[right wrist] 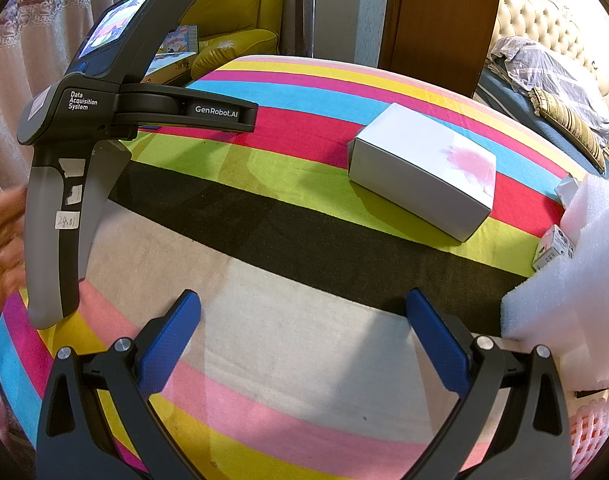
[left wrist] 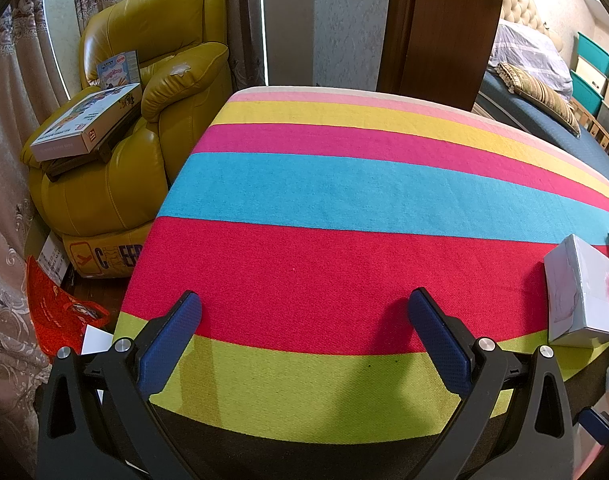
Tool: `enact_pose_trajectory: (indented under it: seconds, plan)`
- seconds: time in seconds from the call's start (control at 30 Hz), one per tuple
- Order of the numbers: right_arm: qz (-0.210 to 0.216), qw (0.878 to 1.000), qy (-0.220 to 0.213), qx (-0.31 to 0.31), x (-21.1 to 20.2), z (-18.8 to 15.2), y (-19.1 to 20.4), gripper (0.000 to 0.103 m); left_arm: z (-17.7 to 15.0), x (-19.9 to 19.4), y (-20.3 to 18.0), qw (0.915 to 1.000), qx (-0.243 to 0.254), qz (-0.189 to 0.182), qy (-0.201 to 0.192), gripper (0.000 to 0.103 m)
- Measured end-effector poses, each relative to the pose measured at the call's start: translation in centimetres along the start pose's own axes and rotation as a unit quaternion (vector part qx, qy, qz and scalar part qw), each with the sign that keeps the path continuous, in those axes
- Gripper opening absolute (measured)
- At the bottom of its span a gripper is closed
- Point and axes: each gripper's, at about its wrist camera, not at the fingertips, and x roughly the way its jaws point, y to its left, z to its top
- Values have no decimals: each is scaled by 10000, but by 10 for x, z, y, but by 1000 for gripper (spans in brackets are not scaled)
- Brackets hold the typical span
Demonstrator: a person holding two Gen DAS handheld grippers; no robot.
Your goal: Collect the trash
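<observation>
Both tools gape wide, empty, above the striped tabletop (right wrist: 264, 360); the white box (right wrist: 422, 170), possibly trash, wants a square, centred grip.

A mustard-yellow leather armchair (left wrist: 136, 128) stands in the corner beside patterned beige curtains (left wrist: 8, 208). A dark wooden door (left wrist: 444, 28) sits behind the striped tabletop (left wrist: 344, 184). At right, what looks like a bed (right wrist: 544, 92) with a tufted headboard (right wrist: 544, 20).
</observation>
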Motion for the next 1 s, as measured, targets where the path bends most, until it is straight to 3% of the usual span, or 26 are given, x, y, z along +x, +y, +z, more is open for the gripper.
enact_pose_trajectory:
  seconds: [0.2,0.3,0.37,0.4,0.47,0.53,0.63,0.77,1.0]
  plan:
    - [-98,9999,18,130,1,2,3,100,0,0,0,10000,4,5,4,97]
    - [39,9999,-145,-41,-23,0,8,91,2,-1,2,9999,-103,86,61,95]
    - [112,9981,-545,-281,-59,-5,7,93,-6,-29,-2,9990,-65,125,-422,92]
    - [186,9941,-963,-462,-96,-11,1,94,-10,-47,-7,9972,94,207,-706,92]
    - [192,9871,-1482,-573,-140,-23,-12,99,-28,-104,-25,9873,439,349,-1486,97]
    - [52,9792,-1952,-559,-184,-46,-39,99,-48,-148,-38,9775,534,83,-2038,96]
    - [-276,9753,-2185,-169,-220,-82,-85,99,-96,-215,-59,9615,427,-577,-2653,96]
    - [-886,9723,-2149,249,-245,-132,-138,99,-147,-245,-94,9584,366,-1098,-2608,96]
    - [-1177,9692,-2096,541,-259,-177,-181,99,-196,-255,-157,9591,801,-1265,-2403,96]
